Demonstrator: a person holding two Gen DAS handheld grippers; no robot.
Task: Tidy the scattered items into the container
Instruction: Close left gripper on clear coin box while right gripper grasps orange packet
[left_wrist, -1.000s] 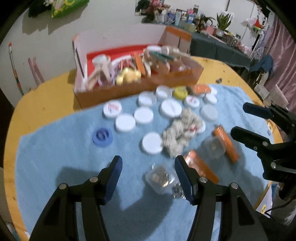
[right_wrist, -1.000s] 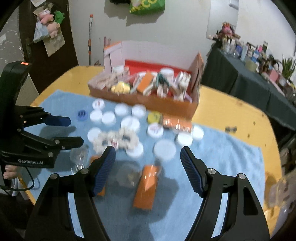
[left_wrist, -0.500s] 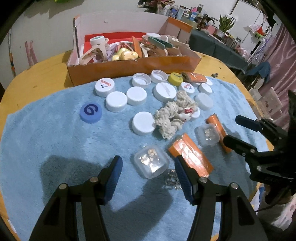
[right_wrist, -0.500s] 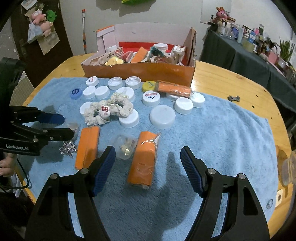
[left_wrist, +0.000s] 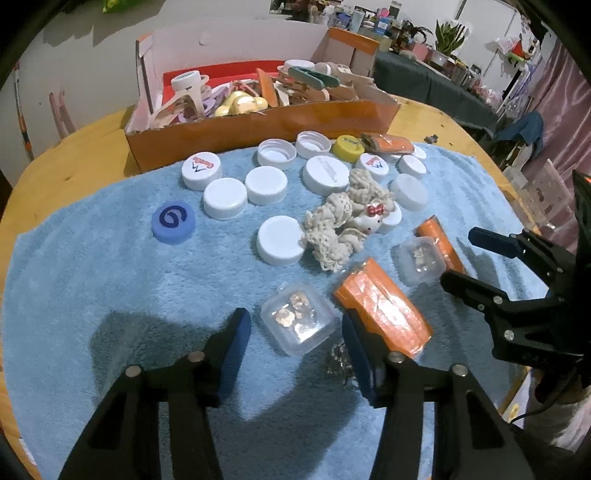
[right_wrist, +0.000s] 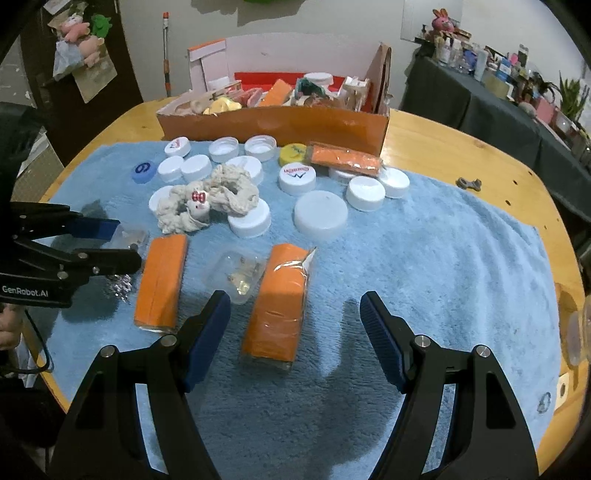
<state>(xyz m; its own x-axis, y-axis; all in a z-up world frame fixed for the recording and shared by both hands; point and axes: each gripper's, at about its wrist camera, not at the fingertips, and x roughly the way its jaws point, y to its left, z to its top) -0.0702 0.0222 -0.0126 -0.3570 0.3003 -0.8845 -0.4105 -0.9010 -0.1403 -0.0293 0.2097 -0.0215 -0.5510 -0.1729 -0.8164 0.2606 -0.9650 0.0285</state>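
The cardboard box (left_wrist: 258, 125) sits well beyond both grippers, already pretty full. Three orange packets (right_wrist: 279, 306) look light and crinkly, so I'd grab across the narrow sides. Two clear plastic cases (left_wrist: 297, 319), stiff but slick. The left gripper (left_wrist: 295, 343) is closing around one case, not pinching yet. The right gripper (right_wrist: 295, 314) hangs wide over a packet.

Each wrist camera sat behind its own tool and looked steeply down and forward, close above the blue towel (left_wrist: 92, 295) on the table (right_wrist: 443, 147). Both views faced the cardboard box (left_wrist: 258, 125) at the far edge. Both shared the box, towel and scattered items; each caught the other tool at its side.
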